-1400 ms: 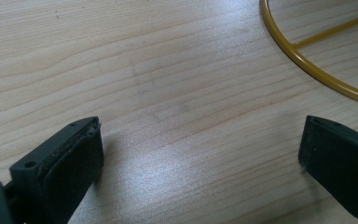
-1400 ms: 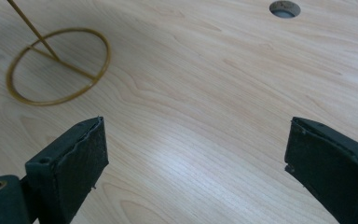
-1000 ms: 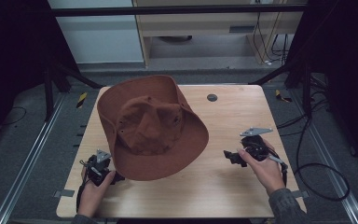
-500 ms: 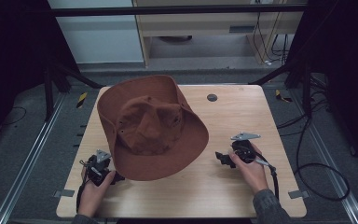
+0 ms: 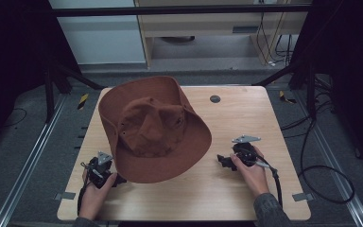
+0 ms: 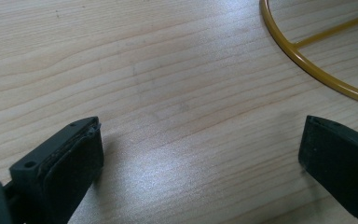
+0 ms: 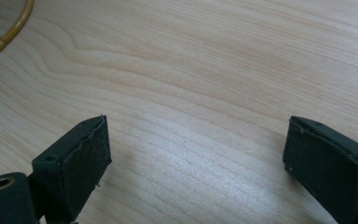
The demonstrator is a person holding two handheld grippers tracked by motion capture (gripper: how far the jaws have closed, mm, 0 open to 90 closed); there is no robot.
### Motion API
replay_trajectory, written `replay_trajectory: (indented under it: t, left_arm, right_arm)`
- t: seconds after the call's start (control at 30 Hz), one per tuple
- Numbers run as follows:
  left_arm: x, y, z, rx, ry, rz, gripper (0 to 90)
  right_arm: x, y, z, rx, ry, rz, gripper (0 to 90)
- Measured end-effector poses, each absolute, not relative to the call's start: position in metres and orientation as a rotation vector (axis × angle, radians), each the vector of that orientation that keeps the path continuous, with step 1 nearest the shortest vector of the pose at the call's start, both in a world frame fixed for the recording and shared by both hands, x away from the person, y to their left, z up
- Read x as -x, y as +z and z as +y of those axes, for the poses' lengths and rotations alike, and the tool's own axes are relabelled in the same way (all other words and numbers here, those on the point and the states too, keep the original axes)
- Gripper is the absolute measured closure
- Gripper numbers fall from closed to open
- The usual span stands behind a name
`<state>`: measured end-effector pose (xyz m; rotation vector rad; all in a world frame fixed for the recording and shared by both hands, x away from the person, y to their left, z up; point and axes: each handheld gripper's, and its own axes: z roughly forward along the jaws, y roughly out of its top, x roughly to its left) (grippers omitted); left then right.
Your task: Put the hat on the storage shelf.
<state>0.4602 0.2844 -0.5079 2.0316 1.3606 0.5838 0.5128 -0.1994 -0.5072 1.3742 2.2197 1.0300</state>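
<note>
Both claws stand apart, empty, low on the surface point(image 5: 246, 118): left claw point(image 5: 118, 179), right claw point(image 5: 223, 161); hat point(image 5: 153, 130) untouched; next, close on its brim.

Left tongs point(image 6: 200, 154) gape wide over bare wooden table point(image 6: 168, 70) (yellow ring point(image 6: 303, 60) at upper right).

Left gripper point(image 5: 105, 171) at seven o'clock, jaws wide apart, right gripper point(image 5: 228, 162) at five o'clock, jaws just opened wider, nothing between them
</note>
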Motion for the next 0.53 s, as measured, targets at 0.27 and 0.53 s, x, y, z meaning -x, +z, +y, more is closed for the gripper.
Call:
replay_trajectory:
  t: [0.27,0.53]
  left_arm:
    - [-0.461,-0.508,0.284,-2.032,0.583,1.359,0.0]
    - [-0.463,-0.508,0.284,-2.031,0.578,1.346,0.0]
  right_arm:
    - [-0.507,-0.512,-0.189,-1.293,0.944,2.217,2.6]
    - [-0.505,-0.512,-0.185,-1.324,0.931,2.202,0.3]
